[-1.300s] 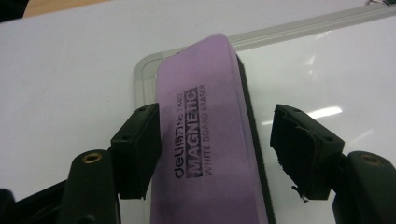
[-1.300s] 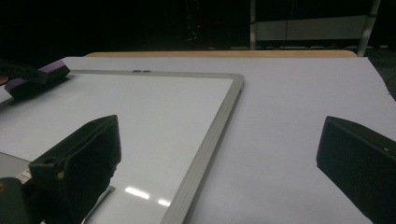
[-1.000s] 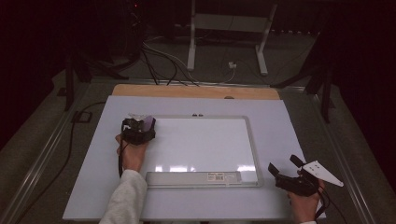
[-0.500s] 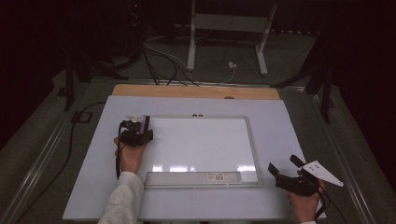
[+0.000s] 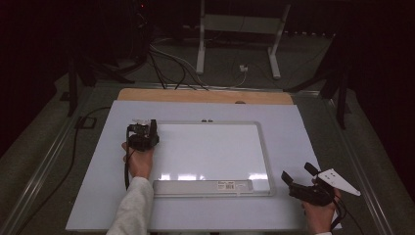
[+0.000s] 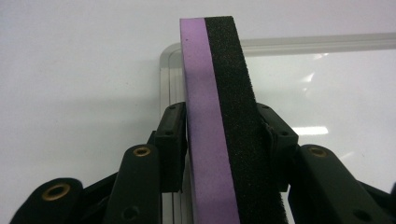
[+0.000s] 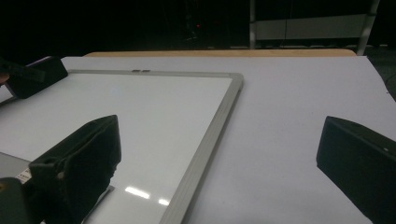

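A framed whiteboard (image 5: 210, 149) lies flat on the white table cover (image 5: 293, 127). My left gripper (image 5: 142, 134) hovers at the board's far left corner, shut on a purple-and-black foam eraser (image 6: 219, 107). The eraser stands on edge between the jaws, over the board's rounded corner (image 6: 168, 56). My right gripper (image 5: 300, 180) rests off the board's near right corner, open wide with nothing between its fingers (image 7: 79, 158). In the right gripper view the board frame (image 7: 210, 140) runs between the jaws, and the eraser (image 7: 35, 74) sits far off at the left.
A pen tray with a label (image 5: 203, 186) runs along the board's near edge. A strip of wooden tabletop (image 5: 205, 95) lies beyond the cover. Behind the table are a white stand (image 5: 235, 39) and floor cables (image 5: 166, 63). A black cable (image 5: 73, 147) runs along the left.
The left gripper with the eraser has shifted very slightly left at the board's corner. The right gripper has not moved.
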Available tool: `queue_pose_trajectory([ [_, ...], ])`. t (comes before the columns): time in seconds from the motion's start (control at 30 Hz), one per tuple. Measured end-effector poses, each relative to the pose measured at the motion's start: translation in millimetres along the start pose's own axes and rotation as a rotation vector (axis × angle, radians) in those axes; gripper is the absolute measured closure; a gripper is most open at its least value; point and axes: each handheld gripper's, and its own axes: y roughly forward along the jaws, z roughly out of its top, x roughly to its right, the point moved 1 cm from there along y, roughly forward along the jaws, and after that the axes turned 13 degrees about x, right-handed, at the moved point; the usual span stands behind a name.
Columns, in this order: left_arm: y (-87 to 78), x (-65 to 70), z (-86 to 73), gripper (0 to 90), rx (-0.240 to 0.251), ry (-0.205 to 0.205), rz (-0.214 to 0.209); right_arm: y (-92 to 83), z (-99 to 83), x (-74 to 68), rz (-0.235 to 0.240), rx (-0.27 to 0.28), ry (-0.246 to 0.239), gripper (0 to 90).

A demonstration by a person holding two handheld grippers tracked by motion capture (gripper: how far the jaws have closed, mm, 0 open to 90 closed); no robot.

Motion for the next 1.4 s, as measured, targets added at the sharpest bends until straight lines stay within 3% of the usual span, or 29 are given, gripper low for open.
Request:
queue_pose_trajectory([
  [0.57,11.5,-2.8,5.6,59.4,-0.017,0.016,-0.010,-0.9,0.3,0.1,0.000,-0.001,-0.001,0.4],
  [0.63,9.8,-3.7,5.9,53.5,-0.004,0.012,-0.003,-0.9,0.3,0.3,-0.001,0.000,-0.001,0.4],
  [0.73,3.4,-5.4,7.8,40.9,0.037,-0.001,-0.035,-1.0,0.3,0.6,-0.001,0.001,0.001,0.4],
  [0.97,-21.2,-7.2,15.9,16.3,0.132,0.034,-0.107,-0.3,-0.1,-1.1,0.002,-0.002,0.001,0.4],
  [1.2,-51.6,-6.6,21.3,2.9,0.216,0.057,-0.220,-0.2,-0.2,-1.3,0.004,-0.003,0.002,0.4],
  [1.3,-64.8,-6.3,20.2,1.2,0.247,0.080,-0.255,0.2,-0.4,-1.6,0.005,-0.005,0.000,0.4],
  [1.4,-77.9,-9.2,18.9,0.6,0.292,0.074,-0.286,0.4,-0.4,-2.3,0.007,-0.004,-0.001,0.4],
])
